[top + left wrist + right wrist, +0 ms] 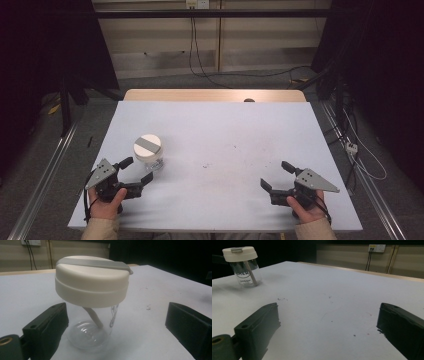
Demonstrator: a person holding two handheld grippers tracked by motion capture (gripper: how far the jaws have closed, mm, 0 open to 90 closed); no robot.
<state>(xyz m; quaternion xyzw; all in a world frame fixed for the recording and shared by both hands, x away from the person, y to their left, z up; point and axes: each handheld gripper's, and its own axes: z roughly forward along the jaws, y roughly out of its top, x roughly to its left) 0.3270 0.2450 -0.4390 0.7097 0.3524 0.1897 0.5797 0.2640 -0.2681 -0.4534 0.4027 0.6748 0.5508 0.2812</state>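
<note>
A clear plastic jar point(148, 152) with a cream lid and a grey strip across the top stands upright on the white table point(215, 150), left of middle. My left gripper point(136, 171) is open just in front of the jar, its jaws spread wide and not touching it. In the left gripper view the jar point(92, 300) stands close between the two jaws, a pale stick leaning inside it. My right gripper point(278, 175) is open near the front right of the table, nothing between its jaws. The right gripper view has the jar point(243, 266) far off at the upper left.
The table's wooden far edge point(215, 95) shows beyond the white cover. Cables point(200, 55) hang down the back wall and run along the floor. Metal rails point(45, 175) flank the table on both sides. Small dark specks mark the cover near the middle.
</note>
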